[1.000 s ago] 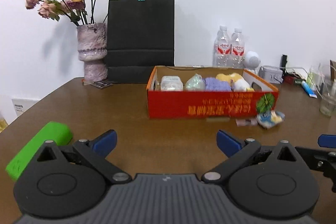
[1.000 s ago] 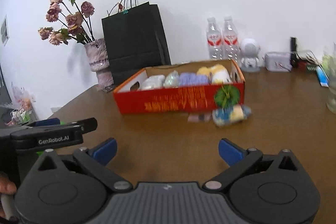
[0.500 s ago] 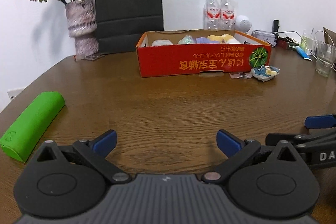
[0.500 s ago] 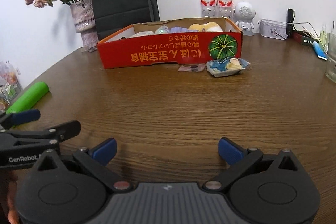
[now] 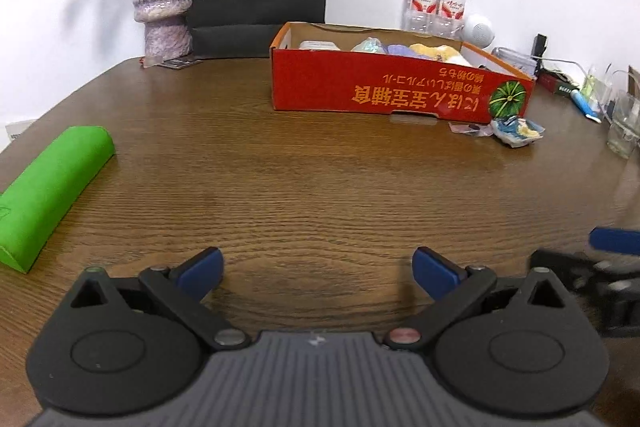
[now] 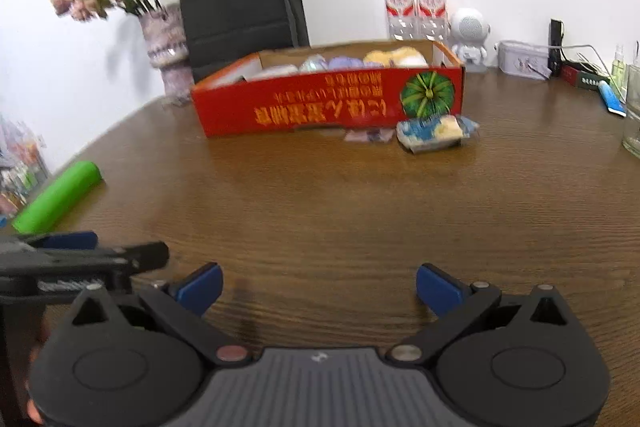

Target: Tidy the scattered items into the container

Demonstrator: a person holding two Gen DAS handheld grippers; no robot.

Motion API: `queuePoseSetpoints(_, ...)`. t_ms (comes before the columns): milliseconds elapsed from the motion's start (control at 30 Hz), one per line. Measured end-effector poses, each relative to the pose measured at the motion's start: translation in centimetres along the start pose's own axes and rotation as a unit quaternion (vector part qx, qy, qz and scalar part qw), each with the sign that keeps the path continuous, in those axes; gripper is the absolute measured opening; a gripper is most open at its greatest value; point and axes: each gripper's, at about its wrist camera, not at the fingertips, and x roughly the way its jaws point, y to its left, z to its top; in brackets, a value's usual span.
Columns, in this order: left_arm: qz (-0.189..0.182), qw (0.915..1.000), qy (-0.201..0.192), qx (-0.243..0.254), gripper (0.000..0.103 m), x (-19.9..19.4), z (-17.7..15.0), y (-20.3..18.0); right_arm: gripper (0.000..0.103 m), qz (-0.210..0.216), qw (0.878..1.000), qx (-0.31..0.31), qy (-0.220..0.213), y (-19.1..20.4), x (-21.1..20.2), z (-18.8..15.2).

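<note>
- The red box stands at the table's far side, already holding several items.
- The green roll lies far left; probably soft and light, best pinched across its middle.
- The crinkly packet touches the box front; likely slippery.
- Left gripper and right gripper gape, empty.

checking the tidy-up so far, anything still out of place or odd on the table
Yes. A blue-and-yellow packet and a small flat wrapper lie on the table just outside the red box, by its front wall. A green roll sits far off to the left. Both tongs are open and empty.
</note>
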Motion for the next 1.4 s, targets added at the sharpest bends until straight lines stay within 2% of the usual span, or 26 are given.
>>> queuePoseSetpoints(67,0.022,0.9997,0.001,-0.003,0.103,-0.1,-0.1,-0.1,0.103,0.007,1.0,-0.003,-0.016,-0.2,-0.8,0.0)
queuePoseSetpoints(133,0.028,0.9996,-0.007,-0.002,0.103,-0.6,-0.3,-0.1,0.103,0.008,1.0,-0.013,-0.01,-0.1,-1.0,-0.1)
queuePoseSetpoints(233,0.038,0.9992,-0.01,-0.003,0.103,-1.1,-0.5,-0.2,0.103,-0.007,0.999,-0.042,-0.001,0.3,-0.8,-0.3)
queuePoseSetpoints(333,0.049,0.9988,-0.007,0.002,0.103,-1.5,-0.7,-0.5,0.103,-0.028,0.998,-0.057,-0.016,0.3,-1.5,-0.3)
queuePoseSetpoints(400,0.028,0.9995,-0.016,0.004,0.103,-2.1,-0.6,-0.7,0.103,-0.043,0.995,-0.064,-0.067,0.1,-3.2,-0.3)
queuePoseSetpoints(500,-0.028,0.9975,-0.059,0.025,0.103,-3.0,0.9,-1.4,0.103,-0.048,0.985,-0.069,-0.153,-0.8,-4.6,-0.7)
queuePoseSetpoints(533,-0.047,0.9956,-0.07,0.04,0.103,-2.9,1.8,-1.9,0.103,-0.058,0.987,-0.061,-0.137,-1.2,-3.8,-0.3)
queuePoseSetpoints(567,-0.07,0.9928,-0.076,0.061,0.103,-2.3,2.8,-2.6,0.101,-0.071,0.993,-0.06,-0.077,-1.8,-2.2,1.0)
queuePoseSetpoints(600,-0.088,0.9895,-0.077,0.085,0.103,-1.4,4.0,-3.4,0.096,-0.075,0.995,-0.048,-0.043,-2.7,-0.9,2.1)
queuePoseSetpoints(633,-0.1,0.9868,-0.073,0.105,0.103,-0.4,5.0,-4.2,0.087,-0.069,0.997,-0.028,-0.035,-3.9,-0.1,3.1)
queuePoseSetpoints(700,-0.125,0.9805,-0.061,0.139,0.103,2.1,7.1,-5.8,0.086,-0.058,0.997,0.019,-0.041,-6.8,1.9,5.6)
queuePoseSetpoints(800,-0.172,0.9689,-0.05,0.17,0.103,5.1,9.4,-7.5,0.081,-0.056,0.997,0.058,-0.014,-9.6,6.2,9.2)
queuePoseSetpoints(833,-0.178,0.9666,-0.051,0.177,0.1,6.0,9.8,-8.0,0.079,-0.053,0.997,0.06,-0.006,-10.4,7.6,10.0)
queuePoseSetpoints(933,-0.174,0.9641,-0.048,0.195,0.077,8.7,10.9,-9.3,0.071,-0.071,0.996,0.057,0.01,-11.3,10.8,11.4)
queuePoseSetpoints(967,-0.181,0.9622,-0.041,0.199,0.066,9.5,11.2,-9.8,0.06,-0.079,0.995,0.055,0.017,-11.3,11.6,11.4)
queuePoseSetpoints(1000,-0.191,0.9602,-0.034,0.201,0.061,10.2,11.4,-10.2,0.051,-0.088,0.995,0.046,0.02,-11.4,12.3,11.3)
queuePoseSetpoints(1033,-0.203,0.9571,-0.026,0.205,0.061,10.9,11.5,-10.6,0.033,-0.088,0.995,0.034,0.023,-11.6,12.6,11.1)
queuePoseSetpoints(1067,-0.216,0.953,-0.016,0.212,0.061,11.6,11.5,-11.2,0.02,-0.08,0.996,0.026,0.021,-11.8,12.6,11.1)
queuePoseSetpoints(1100,-0.223,0.9497,-0.01,0.22,0.061,12.2,11.5,-11.7,0.016,-0.07,0.997,0.022,0.021,-12.0,12.5,11.0)
queuePoseSetpoints(1133,-0.226,0.9476,-0.011,0.225,0.061,12.5,11.4,-12.1,0.006,-0.063,0.998,0.019,0.024,-12.1,12.2,11.2)
queuePoseSetpoints(1233,-0.229,0.9434,-0.023,0.239,0.061,13.4,11.4,-13.3,0.003,-0.048,0.999,0.016,0.003,-12.3,9.6,11.3)
queuePoseSetpoints(1300,-0.234,0.942,-0.016,0.24,0.061,14.2,11.5,-13.8,0.003,-0.044,0.999,0.013,-0.014,-12.4,8.0,11.3)
queuePoseSetpoints(1333,-0.234,0.9418,-0.007,0.241,0.058,14.5,11.5,-14.0,0.003,-0.043,0.999,0.012,-0.018,-12.4,7.5,11.3)
queuePoseSetpoints(1400,-0.236,0.9416,0.004,0.24,0.044,14.6,11.3,-14.0,0.005,-0.032,0.999,0.013,-0.014,-12.7,7.3,11.1)
